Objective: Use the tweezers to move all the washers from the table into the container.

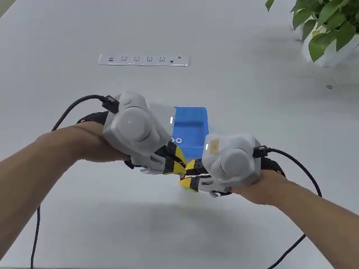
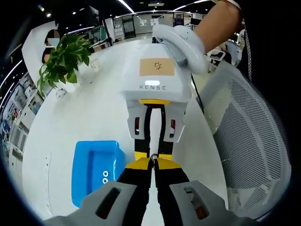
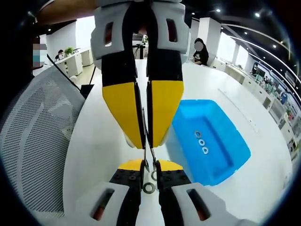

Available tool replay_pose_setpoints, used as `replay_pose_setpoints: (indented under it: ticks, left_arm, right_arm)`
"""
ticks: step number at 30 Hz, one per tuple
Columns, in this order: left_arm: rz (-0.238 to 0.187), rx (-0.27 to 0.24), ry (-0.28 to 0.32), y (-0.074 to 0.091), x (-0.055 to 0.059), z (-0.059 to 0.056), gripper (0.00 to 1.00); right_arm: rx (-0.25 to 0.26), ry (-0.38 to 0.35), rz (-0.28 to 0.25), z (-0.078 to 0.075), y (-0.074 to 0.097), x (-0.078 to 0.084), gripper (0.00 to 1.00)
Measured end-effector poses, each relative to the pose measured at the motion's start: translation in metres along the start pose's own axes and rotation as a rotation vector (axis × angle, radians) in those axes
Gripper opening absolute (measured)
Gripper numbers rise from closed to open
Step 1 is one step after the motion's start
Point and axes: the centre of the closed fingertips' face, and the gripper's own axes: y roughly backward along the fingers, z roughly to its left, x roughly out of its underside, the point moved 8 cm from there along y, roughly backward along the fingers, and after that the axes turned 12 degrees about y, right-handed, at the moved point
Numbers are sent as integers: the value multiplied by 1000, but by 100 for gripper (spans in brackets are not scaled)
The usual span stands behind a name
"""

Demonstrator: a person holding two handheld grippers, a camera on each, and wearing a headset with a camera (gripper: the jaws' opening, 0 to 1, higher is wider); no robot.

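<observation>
Over the white table [image 1: 241, 84], my two grippers point at each other, tip to tip, just in front of the blue container [image 1: 190, 126]. The thin metal tweezers [image 3: 144, 127] run between them. My left gripper [image 1: 178, 162] is shut on the tweezers, and my right gripper [image 3: 149, 165] also closes on their end. Below the right jaws, two washers [image 3: 149, 187] lie on the table. Three more washers [image 3: 201, 141] lie inside the container [image 3: 211, 141]. In the left gripper view, the container [image 2: 94, 165] lies to the left of the left gripper [image 2: 151, 162].
A white power strip [image 1: 144, 60] lies at the far side of the table. A potted plant [image 1: 325, 28] stands at the far right corner. A mesh chair [image 2: 244, 141] is beside the table. Black cables trail from both grippers.
</observation>
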Motion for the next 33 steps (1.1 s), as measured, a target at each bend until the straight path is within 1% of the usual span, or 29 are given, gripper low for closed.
replay_pose_setpoints:
  ticks: [9,19,33]
  left_arm:
    - [-3,1,0,0,-1,1,6]
    - [6,13,-3,-5,-1,2,6]
    - [-10,14,-8,-9,-7,7,6]
  right_arm:
    - [4,-1,0,-1,2,0,12]
    - [5,-8,9,0,1,5,12]
    - [13,-41,6,-2,3,9,11]
